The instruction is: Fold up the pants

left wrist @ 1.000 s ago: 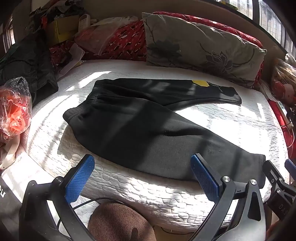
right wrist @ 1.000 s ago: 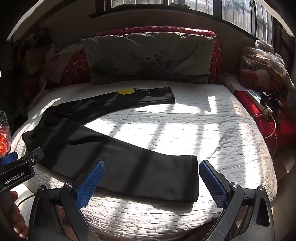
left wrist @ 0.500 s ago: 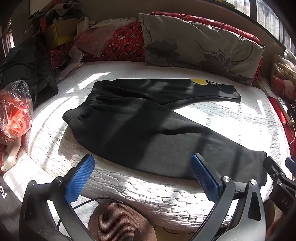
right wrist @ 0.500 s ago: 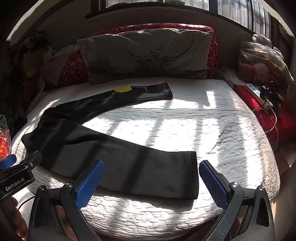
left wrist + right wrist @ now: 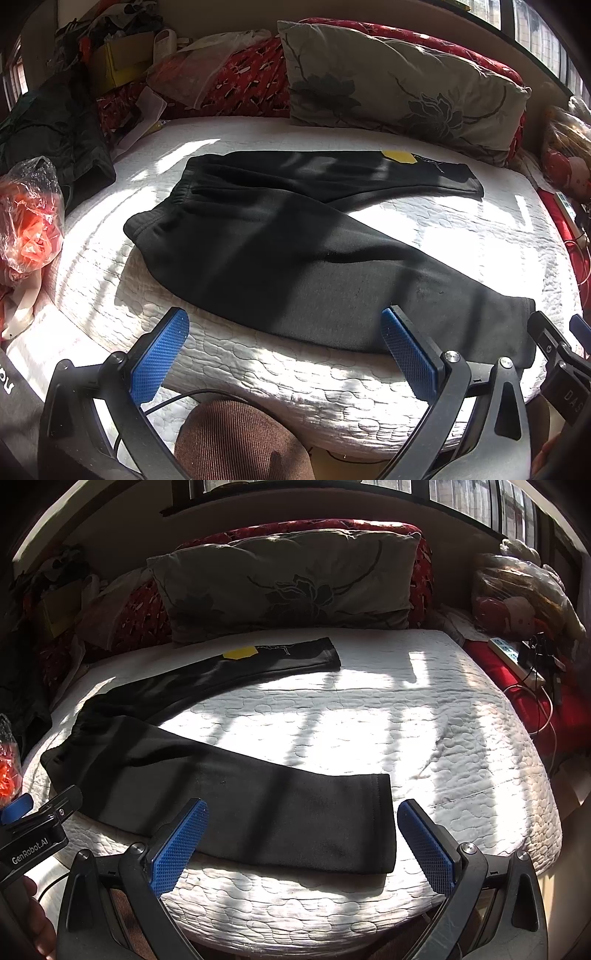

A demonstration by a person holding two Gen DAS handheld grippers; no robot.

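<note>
Still unfolded: the black fleece pants [image 5: 295, 251] lie flat on the white quilted bed [image 5: 424, 738], legs splayed in a V.

Both tools hover at the bed's near edge, so I judge this the approach before a first grasp. The left gripper [image 5: 284, 354] stands wide open and empty below the thigh; the right gripper [image 5: 301, 843] gapes just as wide, holding nothing, with its fingers [image 5: 424, 843] flanking the near cuff. The next move probably calls for pinching that cuff and the near waistband, then carrying the near leg over onto the far one. The cloth looks thick, soft and matte, with an elastic gathered waist; a yellow tag [image 5: 240, 652] sits on the far leg near the grey floral pillow [image 5: 399, 88].
</note>
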